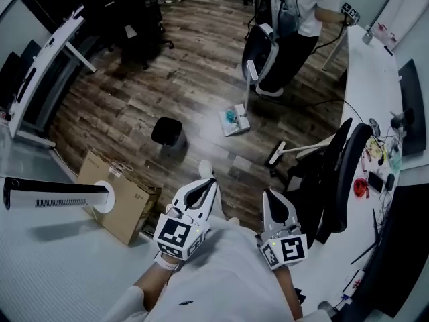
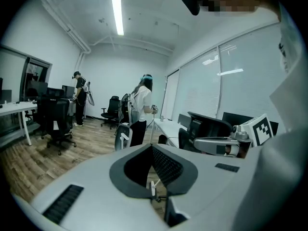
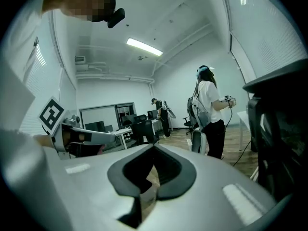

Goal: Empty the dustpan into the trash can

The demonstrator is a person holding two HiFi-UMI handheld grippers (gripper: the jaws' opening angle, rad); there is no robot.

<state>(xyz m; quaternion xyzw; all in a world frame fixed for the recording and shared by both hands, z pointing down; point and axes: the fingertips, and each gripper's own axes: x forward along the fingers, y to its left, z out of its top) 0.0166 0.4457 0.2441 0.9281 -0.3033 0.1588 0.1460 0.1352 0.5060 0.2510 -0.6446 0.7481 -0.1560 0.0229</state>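
Wood-plank floor (image 1: 134,99): carries every task item; both lie in the upper middle of the head view.
Dustpan (image 1: 234,120): white, standing on the floor right of centre, its thin handle (image 1: 247,89) rising upright towards a parked chair (image 1: 263,58); something teal lies in the pan.
Trash can (image 1: 167,132): small, black, left of the dustpan and apart from it, nothing lying between them.
Broom (image 1: 295,151): lies on the floor lower right of the dustpan, beside a dark office chair (image 1: 335,173).
Left gripper (image 1: 204,183): low centre of the frame, pointing at the floor ahead; in its own view (image 2: 152,150) the jaws meet, with nothing between them.
Right gripper (image 1: 276,206): beside it to the right; jaws likewise together and empty (image 3: 154,149).
Handling (judged): the pan looks like stiff, light plastic; the contents are loose and would spill if it tips early.
Where to grip (judged): the upright handle, fairly high up, jaws first opened; a thin smooth rod may twist in the pads, so the second gripper could steady it lower down over the can.
Bystander (image 1: 305,5): stands at the top edge, clear of the route.
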